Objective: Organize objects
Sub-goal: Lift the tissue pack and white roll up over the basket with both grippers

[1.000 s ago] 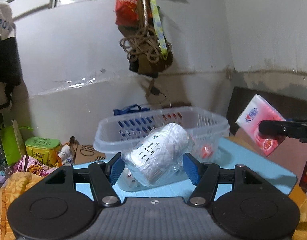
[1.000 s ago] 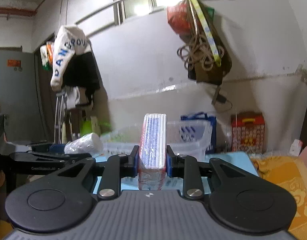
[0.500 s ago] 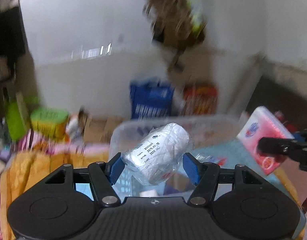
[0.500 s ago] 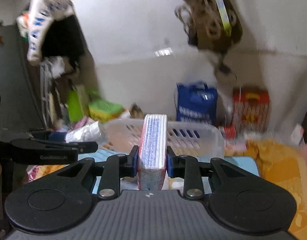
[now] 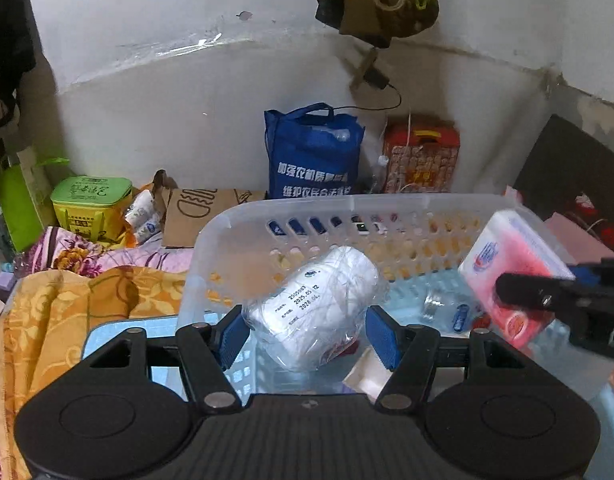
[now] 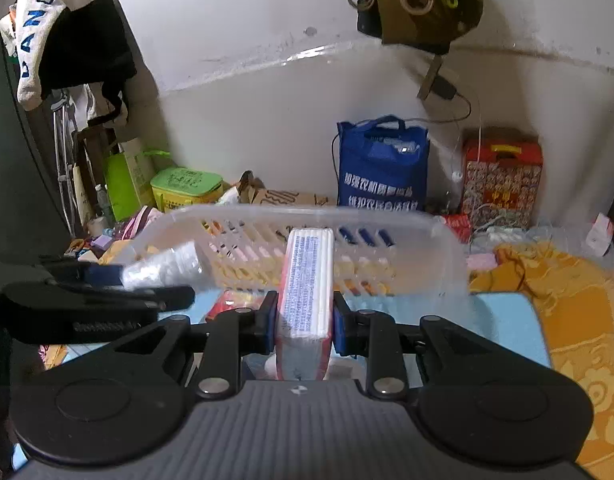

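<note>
Translucent slotted plastic basket (image 5: 347,210); glossy crinkled film round white roll (image 5: 319,304); shiny wrapped tissue pack (image 6: 307,280); matt black plastic grippers; woven-cloth blue bag (image 5: 313,152)

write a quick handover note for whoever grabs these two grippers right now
Left gripper: shut on the wrapped white roll, held over the clear basket.
Right gripper: shut on the pink tissue pack, held on edge at the basket's near side.
Basket sits on the blue table; a small clear bottle and a few other small items already lie inside.
Done: both items picked up and brought to the basket.
Left: lower and release each one into the basket; neither is let go yet.
</note>
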The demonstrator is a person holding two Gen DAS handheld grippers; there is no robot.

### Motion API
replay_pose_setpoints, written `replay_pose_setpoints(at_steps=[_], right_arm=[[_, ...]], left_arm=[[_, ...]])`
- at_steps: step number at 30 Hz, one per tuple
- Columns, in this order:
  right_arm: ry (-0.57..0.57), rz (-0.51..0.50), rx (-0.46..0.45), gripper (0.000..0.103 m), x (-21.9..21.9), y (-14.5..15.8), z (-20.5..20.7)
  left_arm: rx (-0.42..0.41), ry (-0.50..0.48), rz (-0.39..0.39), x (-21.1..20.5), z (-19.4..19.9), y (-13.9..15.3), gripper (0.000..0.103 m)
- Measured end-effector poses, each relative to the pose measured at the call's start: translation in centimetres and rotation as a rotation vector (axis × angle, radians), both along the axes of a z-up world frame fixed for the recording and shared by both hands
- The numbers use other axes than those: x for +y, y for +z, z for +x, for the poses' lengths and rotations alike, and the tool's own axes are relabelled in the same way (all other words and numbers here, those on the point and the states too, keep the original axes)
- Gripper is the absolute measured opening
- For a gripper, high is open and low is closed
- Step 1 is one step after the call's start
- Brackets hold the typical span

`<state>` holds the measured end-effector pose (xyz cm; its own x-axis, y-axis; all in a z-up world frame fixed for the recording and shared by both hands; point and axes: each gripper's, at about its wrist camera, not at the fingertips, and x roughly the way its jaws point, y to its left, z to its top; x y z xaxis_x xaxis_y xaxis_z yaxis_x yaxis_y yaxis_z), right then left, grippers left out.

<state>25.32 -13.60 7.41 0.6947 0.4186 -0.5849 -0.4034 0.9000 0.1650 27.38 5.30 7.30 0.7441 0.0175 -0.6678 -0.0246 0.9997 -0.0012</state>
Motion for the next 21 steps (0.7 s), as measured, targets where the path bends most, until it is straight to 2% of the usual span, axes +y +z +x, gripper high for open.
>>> replay_pose_setpoints(at_steps=[2,7,10,14,21], right_arm=[[-0.013,-0.038,0.002,0.029,0.4,-0.4,0.5],[0.000,-0.043,0.007,0.030,0.7,-0.3,1.0],[-0.013,-0.067,0.003,0.030,0.8,-0.5,1.2],[-0.015,-0.060,0.018,0.030,0.2,-0.7,1.5],[0.003,-0.063,0.012,0.030,0.3,-0.7,1.6]], left_arm=[[0.001,0.007,0.002,0.3,0.1,0.1,0.068],[-0.016,0.029,-0.019,1.2,0.5,0.6,0.068],[0.006,0.023,-0.020,1.2,0.9,0.3,0.068],[0.022,0.020,-0.025,1.2,1.2,-0.3,0.068],[-0.002,0.011,-0.014,0.7,1.0,-0.1,0.068]])
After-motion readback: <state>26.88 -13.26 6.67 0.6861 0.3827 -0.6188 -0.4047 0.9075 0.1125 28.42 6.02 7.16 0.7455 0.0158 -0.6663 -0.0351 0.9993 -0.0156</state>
